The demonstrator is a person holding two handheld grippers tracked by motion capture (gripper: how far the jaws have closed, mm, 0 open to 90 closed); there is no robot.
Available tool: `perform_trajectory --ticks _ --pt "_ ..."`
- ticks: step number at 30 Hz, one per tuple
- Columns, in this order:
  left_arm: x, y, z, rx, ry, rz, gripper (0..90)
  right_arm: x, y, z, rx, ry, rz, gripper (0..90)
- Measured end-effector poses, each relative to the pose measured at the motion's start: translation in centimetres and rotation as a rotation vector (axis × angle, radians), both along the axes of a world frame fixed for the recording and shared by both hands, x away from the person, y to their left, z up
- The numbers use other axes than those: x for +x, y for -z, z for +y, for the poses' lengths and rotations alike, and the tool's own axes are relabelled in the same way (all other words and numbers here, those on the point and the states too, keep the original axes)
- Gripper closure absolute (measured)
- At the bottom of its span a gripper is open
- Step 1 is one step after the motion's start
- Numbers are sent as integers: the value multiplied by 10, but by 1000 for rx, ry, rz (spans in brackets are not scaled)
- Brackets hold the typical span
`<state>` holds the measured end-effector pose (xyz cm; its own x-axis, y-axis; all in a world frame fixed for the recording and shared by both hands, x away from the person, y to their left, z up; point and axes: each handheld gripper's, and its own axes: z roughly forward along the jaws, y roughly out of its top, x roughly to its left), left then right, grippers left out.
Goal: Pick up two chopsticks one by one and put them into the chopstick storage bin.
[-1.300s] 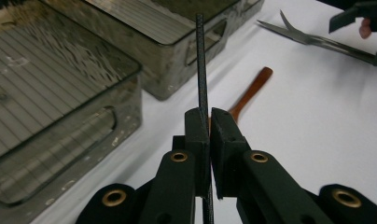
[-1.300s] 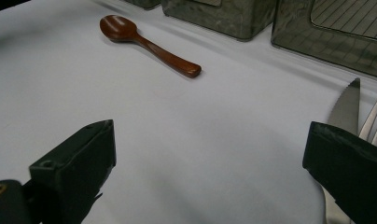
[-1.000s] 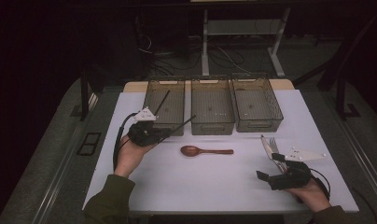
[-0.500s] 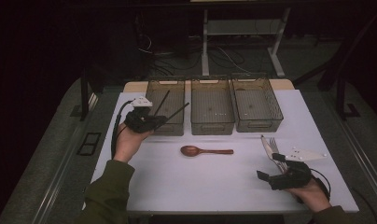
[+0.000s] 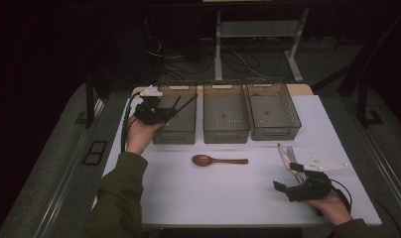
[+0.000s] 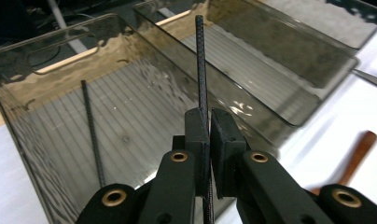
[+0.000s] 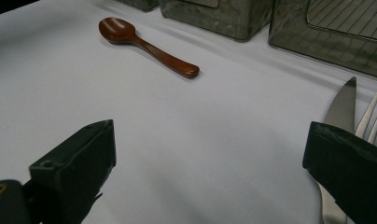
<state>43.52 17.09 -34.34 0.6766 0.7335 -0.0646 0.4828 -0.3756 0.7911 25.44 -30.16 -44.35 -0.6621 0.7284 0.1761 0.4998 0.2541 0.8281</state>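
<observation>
Over the left bin (image 5: 176,116), my left gripper (image 6: 209,135) pinches a chopstick (image 6: 200,60), probably to join its mate (image 6: 92,133); right jaws gape near the knife (image 7: 338,109).

White table (image 5: 198,198). Three smoky clear bins (image 5: 224,115) in row at far edge. Wooden spoon (image 5: 217,160) mid-table. Knife (image 5: 284,154) and fork (image 5: 293,153) side by side, right.

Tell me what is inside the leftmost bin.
One black chopstick lies on the ribbed floor of the leftmost bin. A second chopstick is clamped in the left tongs above it. The bin's near corner is hidden behind the tongs.
</observation>
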Motion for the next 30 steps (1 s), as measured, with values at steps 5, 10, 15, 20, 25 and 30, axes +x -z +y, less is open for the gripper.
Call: perform_trajectory --ticks 5,10,15,20,25,30 --pt "14 0 -5 6 -15 -1 853 0 0 0 2 1 -1 21" --pt "28 2 -10 9 -30 -1 853 0 0 0 3 0 -2 21" --pt "42 6 -15 18 -45 5 852 -1 0 0 4 0 -2 21" --pt "55 12 -15 6 -82 9 852 0 0 -1 5 -1 -3 21" --pt "67 19 -15 7 -118 30 852 0 0 -1 5 -3 -4 21" --pt "77 24 -14 28 -148 51 852 -1 0 -1 5 -5 -5 21"
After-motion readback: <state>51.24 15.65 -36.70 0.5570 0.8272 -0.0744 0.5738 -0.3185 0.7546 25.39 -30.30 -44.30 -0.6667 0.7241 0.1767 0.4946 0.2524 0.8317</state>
